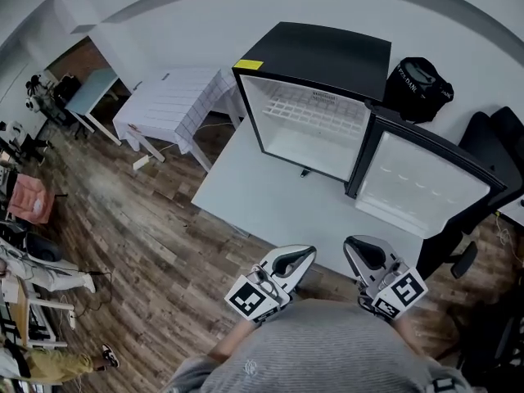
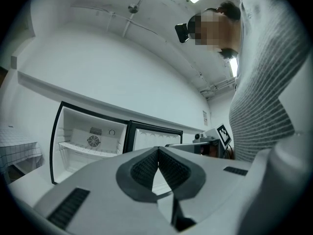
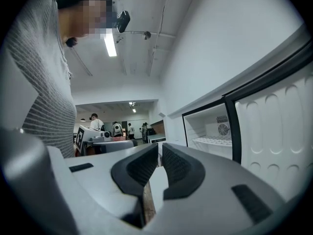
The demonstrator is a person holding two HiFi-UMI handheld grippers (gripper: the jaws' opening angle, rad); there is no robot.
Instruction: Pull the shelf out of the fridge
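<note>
A small black fridge (image 1: 327, 56) stands open on a white table (image 1: 254, 195), its door (image 1: 426, 182) swung out to the right. Inside, a white wire shelf (image 1: 307, 113) sits across the upper part; the shelf (image 2: 83, 151) also shows in the left gripper view and, far right, the shelf (image 3: 215, 141) in the right gripper view. My left gripper (image 1: 304, 255) and right gripper (image 1: 354, 248) are held close to my body at the table's near edge, well short of the fridge. Both are shut with nothing between the jaws.
A second white table (image 1: 172, 97) with a grid-patterned cloth stands to the left on the wooden floor. A black bag (image 1: 417, 84) lies right of the fridge, and a dark chair (image 1: 491, 146) beside the door. People stand far off in the room (image 3: 112, 129).
</note>
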